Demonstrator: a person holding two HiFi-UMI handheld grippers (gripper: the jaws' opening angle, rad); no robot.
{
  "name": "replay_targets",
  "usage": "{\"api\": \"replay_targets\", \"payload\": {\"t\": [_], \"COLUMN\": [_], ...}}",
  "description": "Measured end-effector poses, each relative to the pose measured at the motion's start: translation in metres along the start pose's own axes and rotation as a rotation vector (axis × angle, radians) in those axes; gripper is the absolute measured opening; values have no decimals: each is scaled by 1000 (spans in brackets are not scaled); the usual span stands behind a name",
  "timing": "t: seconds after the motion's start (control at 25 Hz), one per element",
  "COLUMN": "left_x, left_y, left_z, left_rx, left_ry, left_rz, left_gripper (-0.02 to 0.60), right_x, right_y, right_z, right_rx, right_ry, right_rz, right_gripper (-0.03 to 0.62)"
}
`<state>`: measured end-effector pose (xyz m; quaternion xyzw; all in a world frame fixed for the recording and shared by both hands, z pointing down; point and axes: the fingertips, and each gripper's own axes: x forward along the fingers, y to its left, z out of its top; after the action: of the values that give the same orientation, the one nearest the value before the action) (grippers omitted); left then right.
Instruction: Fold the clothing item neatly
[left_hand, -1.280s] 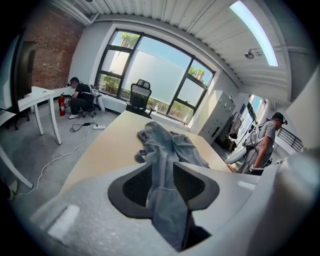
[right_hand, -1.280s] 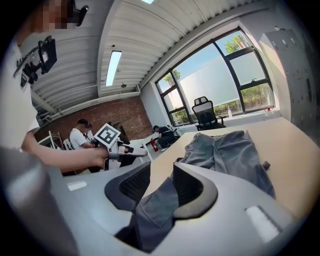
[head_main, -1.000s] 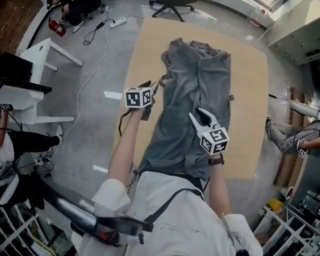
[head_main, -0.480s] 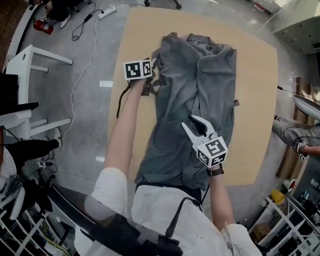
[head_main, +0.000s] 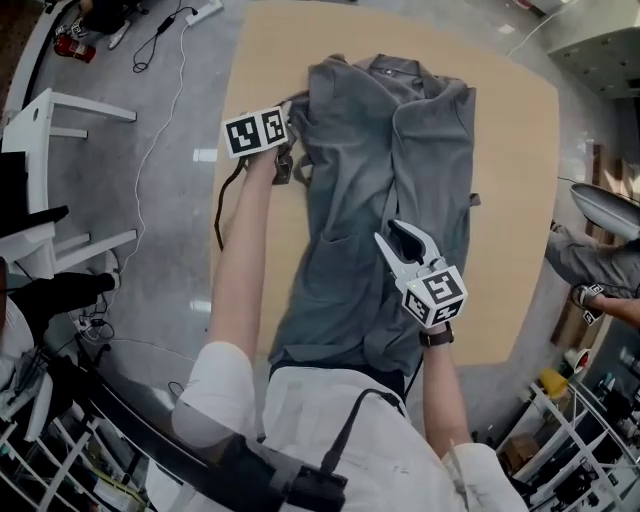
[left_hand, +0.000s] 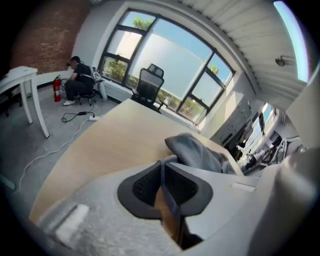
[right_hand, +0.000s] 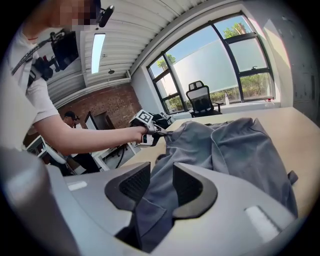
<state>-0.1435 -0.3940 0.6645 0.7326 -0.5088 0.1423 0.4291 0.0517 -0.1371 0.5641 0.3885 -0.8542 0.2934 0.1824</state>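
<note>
A grey garment (head_main: 350, 200) lies lengthwise on the tan table (head_main: 500, 200), its right side folded over toward the middle. My left gripper (head_main: 292, 118) is at the garment's upper left edge. Its jaws have just been closing, and in the left gripper view (left_hand: 161, 167) the pads now pinch a thin strip of grey cloth (left_hand: 197, 152). Over the garment's lower middle sits my right gripper (head_main: 390, 235). In the right gripper view (right_hand: 161, 182) a thick fold of the cloth (right_hand: 240, 145) fills the gap between its pads. That view also shows the left gripper (right_hand: 161, 131) at the cloth's far corner.
A white side table (head_main: 60, 110) and cables (head_main: 160, 120) lie on the floor to the left. Beyond the table's far end stands an office chair (left_hand: 150, 85), with a person (left_hand: 77, 82) crouched near the windows. Another person's legs (head_main: 590, 270) show at the right edge.
My left gripper travelled up along the garment's left edge to its upper corner and closed on the cloth there. The right gripper shifted slightly, still with the fold between its jaws.
</note>
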Motion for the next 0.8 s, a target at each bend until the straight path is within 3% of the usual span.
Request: {"api": "replay_targets", "payload": {"t": [0.2, 0.36, 0.44, 0.52, 0.68, 0.8], "left_x": [-85, -128, -144, -149, -129, -101], "left_y": [22, 48, 46, 21, -65, -120], "left_z": [9, 2, 3, 4, -17, -39], "left_rx": [-157, -177, -163, -58, 280, 403], "left_ry": [-279, -376, -418, -419, -296, -208], "left_rz": [88, 181, 186, 127, -67, -165], "left_gripper": [25, 25, 25, 25, 25, 23], "right_x": [7, 21, 26, 31, 39, 30], "right_y": [5, 18, 24, 28, 20, -9], "right_z": [14, 17, 20, 26, 54, 85], "right_rx": [-4, -18, -27, -36, -70, -46], "right_ry": [-25, -19, -17, -21, -67, -139], "right_rz": [28, 51, 59, 66, 40, -52], "right_gripper": [138, 138, 138, 138, 138, 138]}}
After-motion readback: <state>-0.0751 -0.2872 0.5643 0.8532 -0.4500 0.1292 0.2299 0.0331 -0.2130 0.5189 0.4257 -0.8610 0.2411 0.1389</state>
